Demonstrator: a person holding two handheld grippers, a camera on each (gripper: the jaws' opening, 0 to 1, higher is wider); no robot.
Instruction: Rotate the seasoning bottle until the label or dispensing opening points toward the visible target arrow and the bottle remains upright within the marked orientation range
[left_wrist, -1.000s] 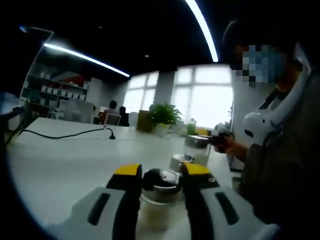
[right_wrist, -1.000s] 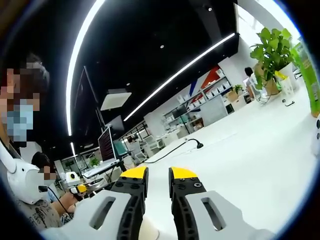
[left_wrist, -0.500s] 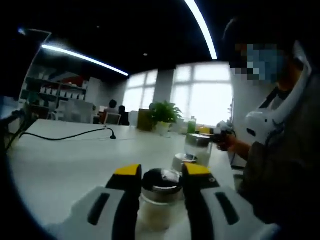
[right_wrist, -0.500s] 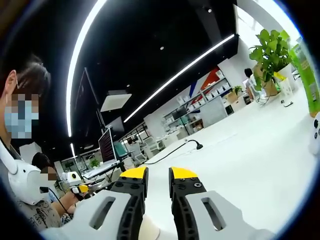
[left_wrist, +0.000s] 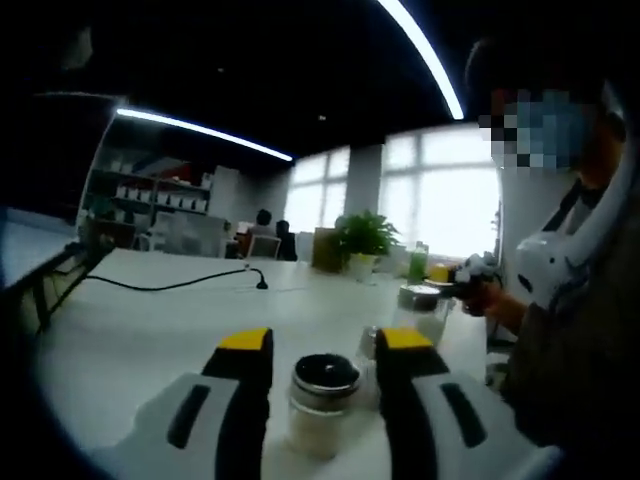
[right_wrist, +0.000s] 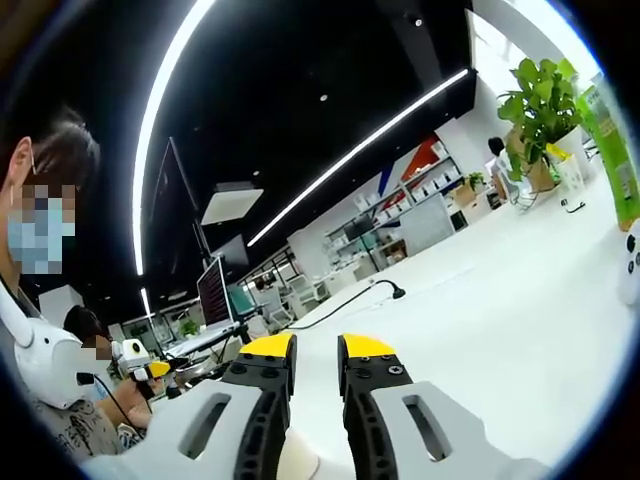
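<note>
The seasoning bottle has a shiny metal cap over a clear glass or plastic body with pale, matt contents; the left gripper has matt yellow tips on black jaws, with smooth light-grey plastic shells behind; the table at 9 o'clock is smooth white and faintly glossy; a second jar at 2 o'clock has a metallic lid; the right gripper has the same yellow, black and grey plastic.

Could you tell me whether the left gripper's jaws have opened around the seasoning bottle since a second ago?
Yes. The left gripper now stands apart from the seasoning bottle, with gaps beside its lid.
</note>
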